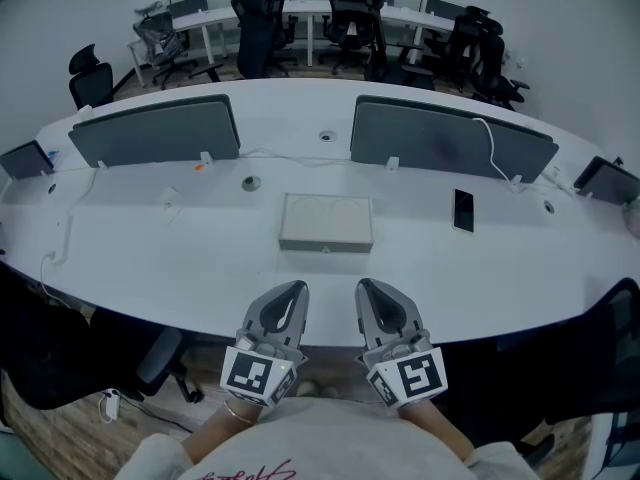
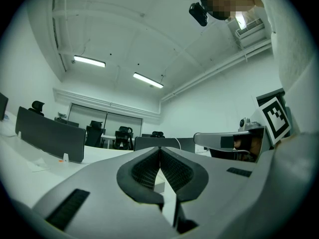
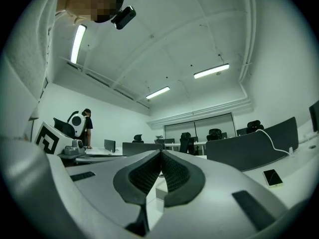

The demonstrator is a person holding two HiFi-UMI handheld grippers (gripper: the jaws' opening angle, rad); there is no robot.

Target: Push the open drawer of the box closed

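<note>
We find the box [image 1: 326,221] lying on the white table [image 1: 150,248], ahead of both claws and well apart from them. In the head view its front face reads flush with the body, with a small knob [image 1: 325,251] at the middle.

The left claw [image 1: 296,288] and the right claw [image 1: 366,285] are side by side at the table's near edge, both pointing toward the box. Each claw's own view shows its ribbed pads pressed together at the tips, with nothing held.

The right gripper view alone shows a person [image 3: 87,126] standing far off at the left. The black phone [image 1: 463,209] appears there and in the head view. The left gripper view does not show it.
</note>
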